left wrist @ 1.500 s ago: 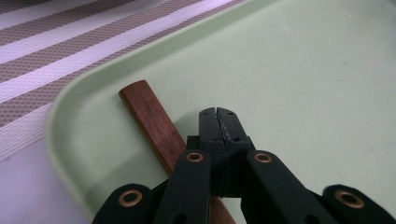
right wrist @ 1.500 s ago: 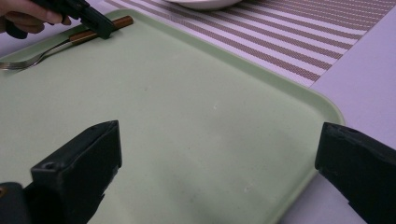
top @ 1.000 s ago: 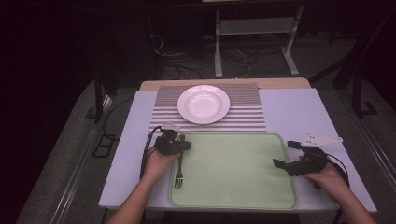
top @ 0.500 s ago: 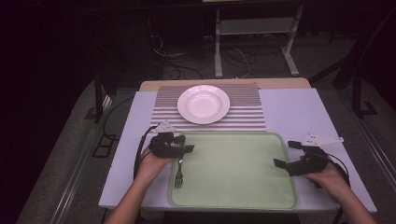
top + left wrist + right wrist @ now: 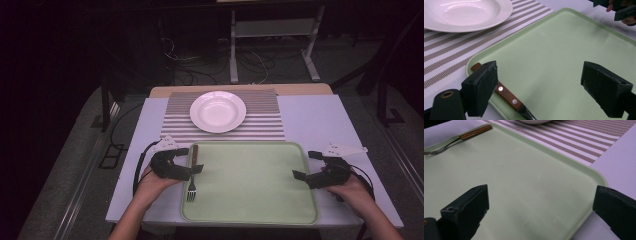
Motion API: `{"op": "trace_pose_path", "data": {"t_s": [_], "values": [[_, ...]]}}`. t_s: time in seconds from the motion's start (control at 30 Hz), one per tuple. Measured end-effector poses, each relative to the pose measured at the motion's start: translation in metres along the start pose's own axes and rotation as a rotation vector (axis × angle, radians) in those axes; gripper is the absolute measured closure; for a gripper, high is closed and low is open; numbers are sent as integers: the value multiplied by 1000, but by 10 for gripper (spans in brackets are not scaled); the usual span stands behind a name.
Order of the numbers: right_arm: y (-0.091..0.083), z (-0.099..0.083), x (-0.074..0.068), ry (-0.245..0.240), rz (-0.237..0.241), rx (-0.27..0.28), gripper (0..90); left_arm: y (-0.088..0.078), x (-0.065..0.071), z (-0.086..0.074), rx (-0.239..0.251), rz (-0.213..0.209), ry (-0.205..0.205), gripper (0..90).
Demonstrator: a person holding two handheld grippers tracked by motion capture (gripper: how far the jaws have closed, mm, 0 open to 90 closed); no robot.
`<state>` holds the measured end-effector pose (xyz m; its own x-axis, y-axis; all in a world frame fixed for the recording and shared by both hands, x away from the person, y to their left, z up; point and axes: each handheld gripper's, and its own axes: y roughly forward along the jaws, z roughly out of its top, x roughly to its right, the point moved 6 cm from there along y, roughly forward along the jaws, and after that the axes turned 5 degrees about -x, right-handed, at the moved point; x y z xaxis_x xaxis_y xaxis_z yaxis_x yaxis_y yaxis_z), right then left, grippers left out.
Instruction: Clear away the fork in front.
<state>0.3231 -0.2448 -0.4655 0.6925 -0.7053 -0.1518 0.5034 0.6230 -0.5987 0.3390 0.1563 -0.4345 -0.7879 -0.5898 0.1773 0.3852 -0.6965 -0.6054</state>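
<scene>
plate beyond tray — striped mat beneath

This looks like a lab or recording room staged as a dining spot. A small surface carries a striped placemat, a white plate and a green tray, while the dark floor at the top of the frame holds loose cables and a metal stand.
</scene>
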Motion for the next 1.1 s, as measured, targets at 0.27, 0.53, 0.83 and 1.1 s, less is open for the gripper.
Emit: {"op": "trace_pose_path", "data": {"t_s": [0.27, 0.53, 0.83, 1.1], "values": [[0, 0, 0, -2, 0, 0, 8, 0, -3, -14, 4, 23, -4, 7], [0, -1, -1, -6, 1, -6, 8, 1, -4, -21, -17, 18, 16, 0], [0, -2, 0, -8, -2, -9, 8, 0, -6, -21, -8, 26, 16, 0], [0, -2, 0, -9, -2, -8, 8, 0, -5, -20, -3, 24, 16, 0]]}}
